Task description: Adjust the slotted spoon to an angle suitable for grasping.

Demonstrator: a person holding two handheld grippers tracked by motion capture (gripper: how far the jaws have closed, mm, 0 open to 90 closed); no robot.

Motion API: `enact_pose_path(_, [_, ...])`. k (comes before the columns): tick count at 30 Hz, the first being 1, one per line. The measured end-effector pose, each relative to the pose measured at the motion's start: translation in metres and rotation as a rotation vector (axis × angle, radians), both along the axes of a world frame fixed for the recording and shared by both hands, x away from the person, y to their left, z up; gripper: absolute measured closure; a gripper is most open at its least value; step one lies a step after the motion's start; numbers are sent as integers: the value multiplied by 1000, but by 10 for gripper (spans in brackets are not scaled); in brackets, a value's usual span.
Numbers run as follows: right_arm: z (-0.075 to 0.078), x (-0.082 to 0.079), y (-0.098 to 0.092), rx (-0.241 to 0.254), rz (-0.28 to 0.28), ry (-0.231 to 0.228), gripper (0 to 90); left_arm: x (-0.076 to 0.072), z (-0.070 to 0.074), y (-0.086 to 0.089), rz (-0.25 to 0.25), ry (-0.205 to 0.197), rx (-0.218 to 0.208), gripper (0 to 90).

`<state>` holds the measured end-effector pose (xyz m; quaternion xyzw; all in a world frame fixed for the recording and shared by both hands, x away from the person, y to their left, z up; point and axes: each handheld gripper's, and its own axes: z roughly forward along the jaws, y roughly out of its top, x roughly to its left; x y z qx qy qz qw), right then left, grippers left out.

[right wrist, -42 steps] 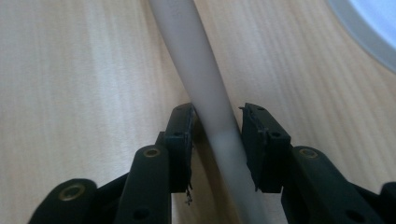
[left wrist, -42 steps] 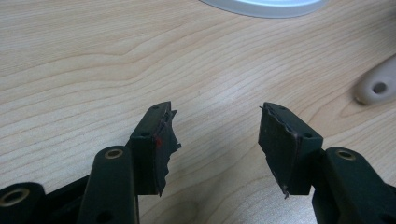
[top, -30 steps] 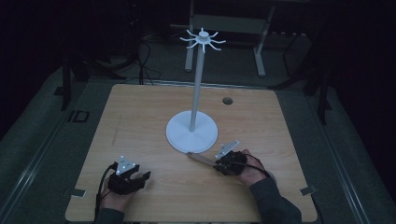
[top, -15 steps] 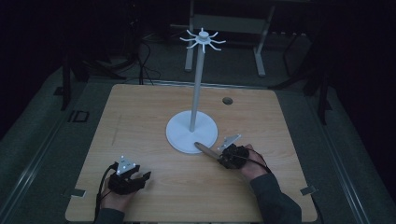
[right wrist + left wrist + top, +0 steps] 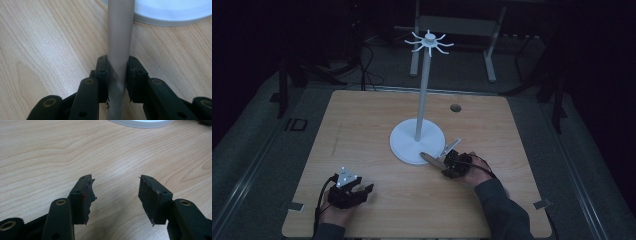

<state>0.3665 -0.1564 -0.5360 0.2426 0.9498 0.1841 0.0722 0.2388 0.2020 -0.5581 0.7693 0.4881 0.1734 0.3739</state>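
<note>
Two grippers on one wooden worktop (image 5: 362,130), listed with contents.

Item 1: white stand (image 5: 417,141), round base near the worktop's centre, upright pole, ring of curved hooks (image 5: 429,42) at the top. Position unchanged from the earlier frames.

Item 2: right gripper (image 5: 447,162), held in the person's right hand (image 5: 464,167), just in front of the stand's base on its right side. Jaws clamped on a slim grey-beige rod (image 5: 430,158); the right gripper view shows the rod (image 5: 119,45) pinched between both pads and running forward to the rim of the base (image 5: 172,15). Against one second ago, gripper and rod sit farther right and slightly nearer the base; the rod's far tip now overlaps the base's front edge in the high view.

Item 3: left gripper (image 5: 362,192), front-left of the worktop, in the person's left hand. Jaws spread wide with bare wood between them, as seen in the left gripper view (image 5: 115,195). Same place as before.

Item 4: small round hole (image 5: 455,107) in the worktop, far right of the stand.
</note>
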Motion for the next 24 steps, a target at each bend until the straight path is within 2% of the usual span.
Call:
enact_pose_path(15, [3,-8,-1,14,5,-53,735,1,0,-2,-7,2,6,456])
enact_pose_path(18, [6,-11,-5,37,-7,-82,734,2,0,-2,-7,1,4,456])
enact_pose_path(24, [10,-13,-9,65,-19,-100,734,2,0,-2,-6,1,4,456])
